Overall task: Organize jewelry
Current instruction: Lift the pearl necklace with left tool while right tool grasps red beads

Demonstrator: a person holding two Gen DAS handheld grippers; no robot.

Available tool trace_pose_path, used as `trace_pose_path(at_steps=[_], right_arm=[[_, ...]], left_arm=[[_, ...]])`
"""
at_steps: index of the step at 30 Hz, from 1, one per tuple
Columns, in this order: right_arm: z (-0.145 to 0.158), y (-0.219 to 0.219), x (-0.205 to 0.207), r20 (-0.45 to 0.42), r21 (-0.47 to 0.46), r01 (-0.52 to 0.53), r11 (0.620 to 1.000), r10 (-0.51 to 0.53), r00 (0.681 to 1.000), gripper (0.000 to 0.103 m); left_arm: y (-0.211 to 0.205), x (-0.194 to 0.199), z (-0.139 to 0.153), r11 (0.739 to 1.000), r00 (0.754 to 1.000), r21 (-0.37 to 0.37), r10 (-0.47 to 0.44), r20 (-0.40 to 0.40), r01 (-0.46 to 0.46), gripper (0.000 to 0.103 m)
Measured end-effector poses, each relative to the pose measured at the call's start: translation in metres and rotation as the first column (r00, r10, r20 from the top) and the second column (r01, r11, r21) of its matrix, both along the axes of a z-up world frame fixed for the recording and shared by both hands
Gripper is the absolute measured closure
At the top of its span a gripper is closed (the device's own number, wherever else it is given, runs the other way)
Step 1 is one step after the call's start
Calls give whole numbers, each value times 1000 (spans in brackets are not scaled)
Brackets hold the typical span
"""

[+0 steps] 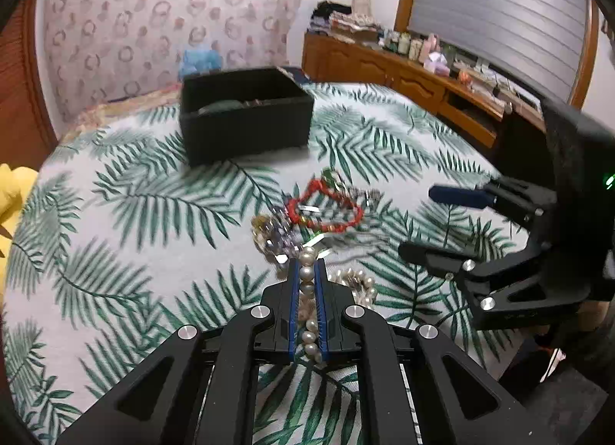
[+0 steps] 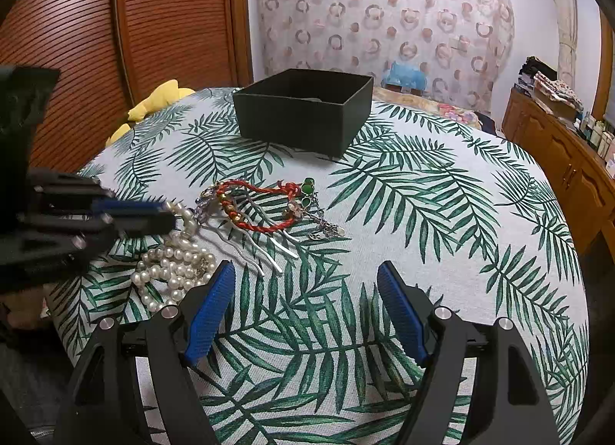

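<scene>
Left tongs clench the pearl strand lengthwise; black box lies straight ahead, right tongs released.

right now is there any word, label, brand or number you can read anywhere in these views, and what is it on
None can be read.
Bottles and boxes on the wooden sideboard: any labels are too small and blurred.
Black open-topped box on the palm-leaf cloth: plain sides, no text.
Small metal charm on the silver chain: too small to make out.
Black left gripper, shut on the white pearl necklace, and black right gripper: no markings legible.
</scene>
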State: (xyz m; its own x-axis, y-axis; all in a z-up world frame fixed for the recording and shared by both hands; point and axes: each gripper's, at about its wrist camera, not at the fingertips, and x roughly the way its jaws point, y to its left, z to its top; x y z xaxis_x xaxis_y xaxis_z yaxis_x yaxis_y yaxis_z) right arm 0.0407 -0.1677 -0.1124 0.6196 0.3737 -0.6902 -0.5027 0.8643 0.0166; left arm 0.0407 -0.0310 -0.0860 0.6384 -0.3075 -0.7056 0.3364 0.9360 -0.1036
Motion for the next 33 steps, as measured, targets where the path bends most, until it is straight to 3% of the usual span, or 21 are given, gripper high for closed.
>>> trace_pose_path(at_steps=[12, 21, 24, 33], right_arm=[[-2, 1, 0, -4, 1, -4, 1000, 4, 1000, 25], [0, 5, 1, -4, -8, -14, 1000, 14, 1000, 25], [4, 8, 3, -31, 38, -43, 998, 45, 999, 37], [18, 40, 24, -36, 41, -154, 987, 155, 987, 77]], left_arm=[[22, -18, 62, 997, 989, -68, 34, 144, -24, 96], [39, -27, 90, 995, 975, -88, 63, 215, -45, 96], [42, -26, 99, 995, 970, -91, 71, 233, -51, 96], [46, -26, 129, 995, 951, -82, 70, 301, -48, 96]])
